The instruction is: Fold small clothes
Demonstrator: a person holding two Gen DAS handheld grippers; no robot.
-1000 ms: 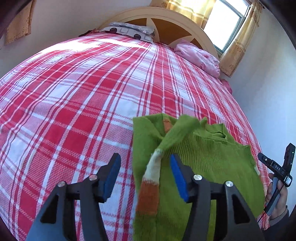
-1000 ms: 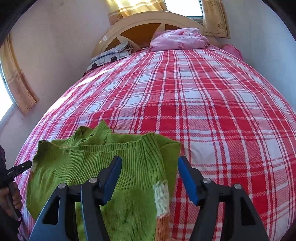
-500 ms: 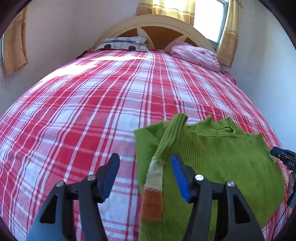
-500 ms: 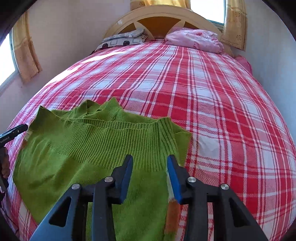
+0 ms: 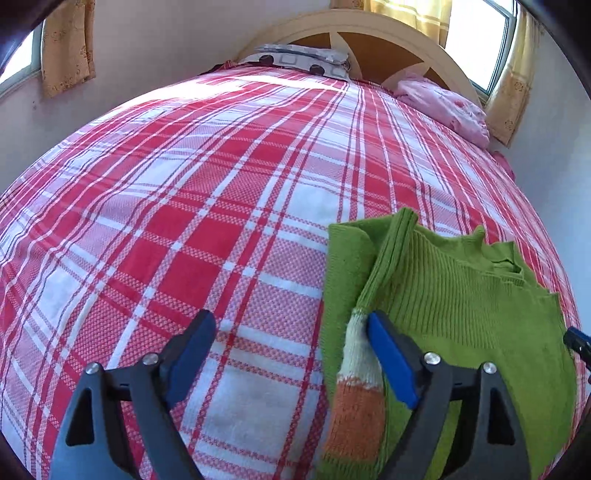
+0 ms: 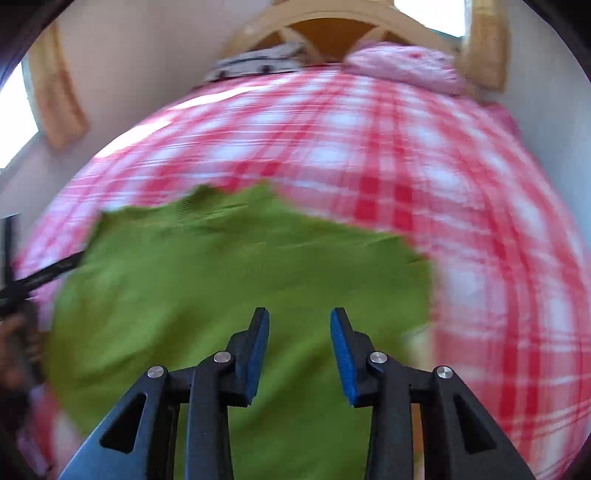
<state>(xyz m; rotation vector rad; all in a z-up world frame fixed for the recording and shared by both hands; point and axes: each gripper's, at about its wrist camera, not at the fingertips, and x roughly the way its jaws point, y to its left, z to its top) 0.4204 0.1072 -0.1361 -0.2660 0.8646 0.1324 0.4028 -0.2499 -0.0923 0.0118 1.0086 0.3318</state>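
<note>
Sunlight from the windows falls across a bed (image 5: pixel 207 206) covered in a red-and-white plaid sheet, with an arched wooden headboard (image 5: pixel 373 35) at the far end, a pink pillow (image 5: pixel 443 107) and a grey patterned one (image 5: pixel 303 61) lying against it, and yellow curtains (image 5: pixel 68 44) hanging at the sides.

On the near right part of the bed lies the green sweater (image 5: pixel 472 295), a small ribbed knit, spread mostly flat. One sleeve (image 5: pixel 373 302) is folded across its body — green along most of its length, then a white band, then an orange cuff nearest the left gripper (image 5: pixel 291 350). That gripper's fingers are opening wide: the left one hangs over bare sheet, the right one sits just beside the white part of the sleeve, and nothing is pinched between them.

From the right wrist view everything is smeared by motion, though the sweater (image 6: pixel 221 280) still reads as a broad green patch under the right gripper (image 6: pixel 299 343). Its fingers are closing, with a gap left between the blue pads and only the knit below them — no fold of cloth caught in them that I can make out.
</note>
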